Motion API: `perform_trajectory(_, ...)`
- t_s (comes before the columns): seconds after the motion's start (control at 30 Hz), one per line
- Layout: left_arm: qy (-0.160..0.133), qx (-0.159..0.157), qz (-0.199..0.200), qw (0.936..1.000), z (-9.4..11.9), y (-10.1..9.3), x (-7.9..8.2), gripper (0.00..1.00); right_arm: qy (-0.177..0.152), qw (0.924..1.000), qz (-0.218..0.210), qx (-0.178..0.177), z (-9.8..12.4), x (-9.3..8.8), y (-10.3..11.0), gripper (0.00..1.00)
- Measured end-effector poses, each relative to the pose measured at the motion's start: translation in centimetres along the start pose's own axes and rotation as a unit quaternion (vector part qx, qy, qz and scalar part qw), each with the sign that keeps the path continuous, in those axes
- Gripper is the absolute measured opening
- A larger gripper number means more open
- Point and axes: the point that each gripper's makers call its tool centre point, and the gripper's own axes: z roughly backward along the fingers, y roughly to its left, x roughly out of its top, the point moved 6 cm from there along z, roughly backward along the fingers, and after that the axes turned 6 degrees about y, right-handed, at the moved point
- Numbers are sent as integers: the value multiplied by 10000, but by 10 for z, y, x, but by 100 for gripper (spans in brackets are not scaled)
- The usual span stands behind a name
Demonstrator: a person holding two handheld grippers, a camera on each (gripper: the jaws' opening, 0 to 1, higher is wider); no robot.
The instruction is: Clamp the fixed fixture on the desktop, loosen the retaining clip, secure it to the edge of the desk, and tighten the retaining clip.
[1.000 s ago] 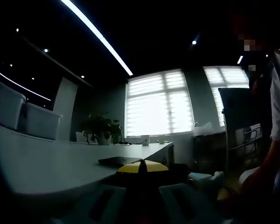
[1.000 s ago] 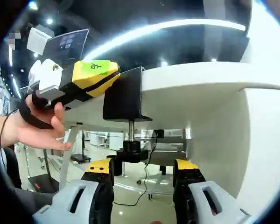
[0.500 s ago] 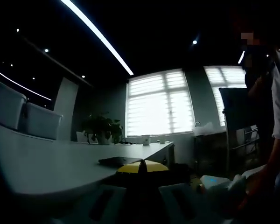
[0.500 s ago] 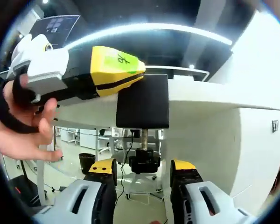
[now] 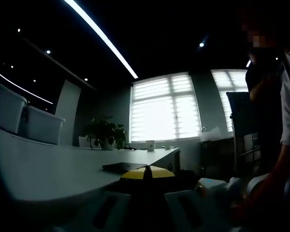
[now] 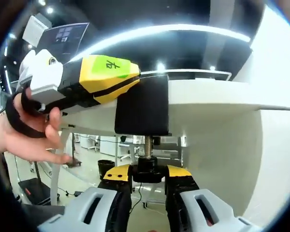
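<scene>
The table (image 6: 222,99) runs across my right gripper view, its edge already taken into the black fixture (image 6: 142,107), which hangs over that edge at centre. At ten o'clock my left gripper (image 6: 130,83) is clenched on the fixture's top, steadying it. Below, at six o'clock, the threaded screw ends in the small black retaining clip (image 6: 147,170), and my right gripper (image 6: 147,181) has its fingers (image 6: 117,175) closed around it. To tighten well, I should turn about the screw's own line, grip square on the clip, and keep the fixture seated hard against the table so it doesn't creep.
</scene>
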Motion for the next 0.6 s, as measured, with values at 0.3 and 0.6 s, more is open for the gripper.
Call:
perform_trajectory(0.3, -2, 1, -6, 10000, -1, 0, 0, 1, -24, 9917, -117, 1283, -7, -2, -11, 25)
perform_trajectory(0.6, -7, -3, -24, 10000, -1, 0, -1, 1, 69, 9833, -135, 1816, -5, 1, -11, 25)
